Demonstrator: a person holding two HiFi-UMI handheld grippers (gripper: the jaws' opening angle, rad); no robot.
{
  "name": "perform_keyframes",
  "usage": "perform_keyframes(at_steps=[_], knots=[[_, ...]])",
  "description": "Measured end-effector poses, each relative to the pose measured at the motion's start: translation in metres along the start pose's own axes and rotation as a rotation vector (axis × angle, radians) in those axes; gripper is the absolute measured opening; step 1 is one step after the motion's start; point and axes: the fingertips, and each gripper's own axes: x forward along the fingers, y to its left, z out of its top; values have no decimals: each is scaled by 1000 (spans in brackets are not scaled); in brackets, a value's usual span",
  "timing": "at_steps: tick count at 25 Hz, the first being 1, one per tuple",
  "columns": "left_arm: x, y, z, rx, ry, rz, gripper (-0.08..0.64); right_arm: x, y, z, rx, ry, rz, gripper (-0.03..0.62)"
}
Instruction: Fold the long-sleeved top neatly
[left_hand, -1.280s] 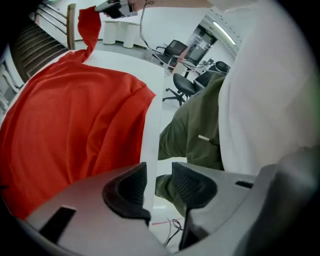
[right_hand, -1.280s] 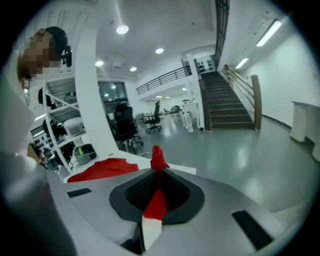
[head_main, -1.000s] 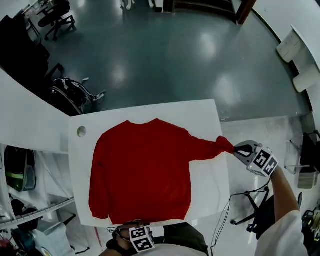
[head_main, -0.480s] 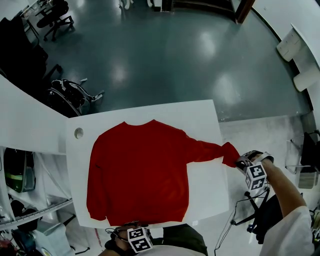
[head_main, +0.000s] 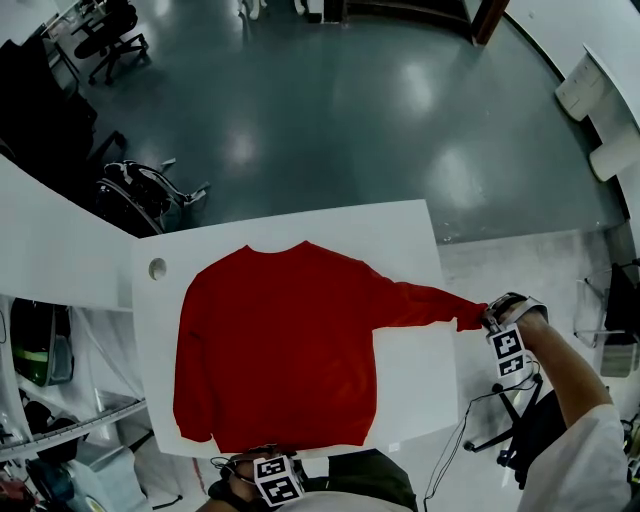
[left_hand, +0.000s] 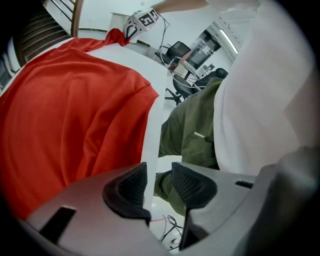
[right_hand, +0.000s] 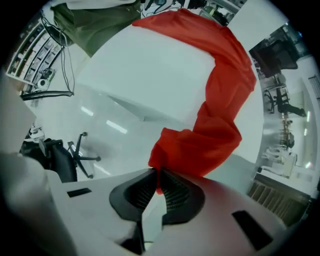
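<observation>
The right gripper (head_main: 487, 318), jaws pinching the cuff (head_main: 468, 318), has drawn the sleeve (head_main: 420, 303) out straight past the tabletop's (head_main: 410, 385) right edge, so it looks ready to fold inward. The red top (head_main: 280, 345) lies flat on the tabletop; the left gripper (left_hand: 159, 175) waits by its hem, jaws spread and empty.

Head view steeply down over table (head_main: 410, 225); gripper views close, low, along own jaws; all share top (head_main: 280, 340).
</observation>
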Motion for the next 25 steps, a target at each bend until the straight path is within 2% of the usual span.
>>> perform_keyframes(at_steps=[2, 4, 10, 13, 16, 19, 25], knots=[[0, 1, -1, -2, 6, 2, 158, 7, 2, -11, 10, 36, 22, 44], [0, 1, -1, -6, 7, 4, 158, 12, 0, -17, 45, 53, 27, 77], [1, -2, -1, -5, 11, 0, 158, 27, -12, -22, 94, 70, 12, 60], [2, -3, -3, -10, 14, -3, 158, 39, -10, -24, 127, 92, 73, 79], [1, -4, -5, -17, 14, -4, 158, 46, -9, -27, 194, 102, 123, 128], [-1, -4, -7, -24, 11, -1, 158, 46, -8, -30, 262, 93, 165, 141], [-7, -2, -12, -55, -19, 7, 158, 30, 3, -27, 495, 33, 342, 185]])
